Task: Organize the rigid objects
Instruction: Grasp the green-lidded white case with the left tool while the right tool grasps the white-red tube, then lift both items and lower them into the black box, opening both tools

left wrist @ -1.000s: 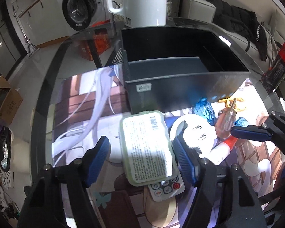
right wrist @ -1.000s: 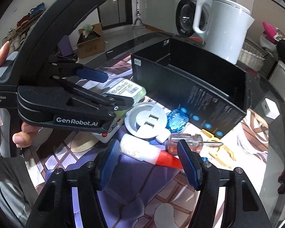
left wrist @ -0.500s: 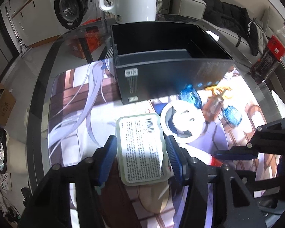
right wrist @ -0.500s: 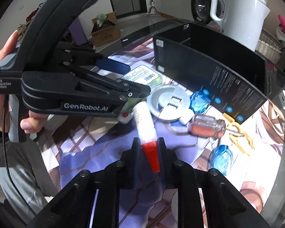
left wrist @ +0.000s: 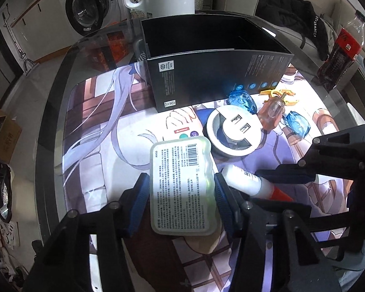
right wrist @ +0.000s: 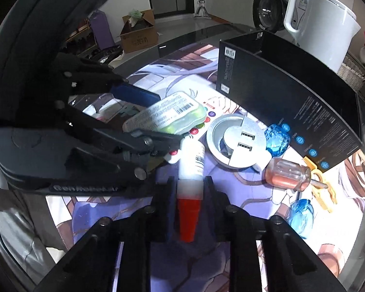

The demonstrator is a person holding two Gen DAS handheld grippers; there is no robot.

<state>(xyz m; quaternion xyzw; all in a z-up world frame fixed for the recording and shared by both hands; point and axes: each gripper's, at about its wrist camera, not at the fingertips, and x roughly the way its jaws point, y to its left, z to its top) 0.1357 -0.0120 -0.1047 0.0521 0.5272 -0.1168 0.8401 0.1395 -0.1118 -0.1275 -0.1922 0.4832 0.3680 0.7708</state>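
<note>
My left gripper [left wrist: 181,187] is shut on a pale green plastic case [left wrist: 182,185] with a barcode label, held above the printed mat; the case also shows in the right wrist view [right wrist: 165,115]. My right gripper [right wrist: 189,189] is shut on a white glue bottle with a red cap [right wrist: 191,170], also seen in the left wrist view [left wrist: 248,180]. An open black box [left wrist: 211,56] stands behind. On the mat lie a round USB socket [left wrist: 233,131], an orange-handled screwdriver [right wrist: 287,175], two blue gems [right wrist: 277,138] and a yellow clip [right wrist: 321,182].
A white kettle [right wrist: 321,22] stands behind the box. A cola bottle [left wrist: 340,53] stands at the table's right edge. A remote [right wrist: 197,127] lies partly hidden under the case. The glass table edge [left wrist: 48,112] curves along the left.
My right gripper closed on the glue bottle and lifted it, turning it lengthwise. My left gripper closed on the green case and raised it off the remote.
</note>
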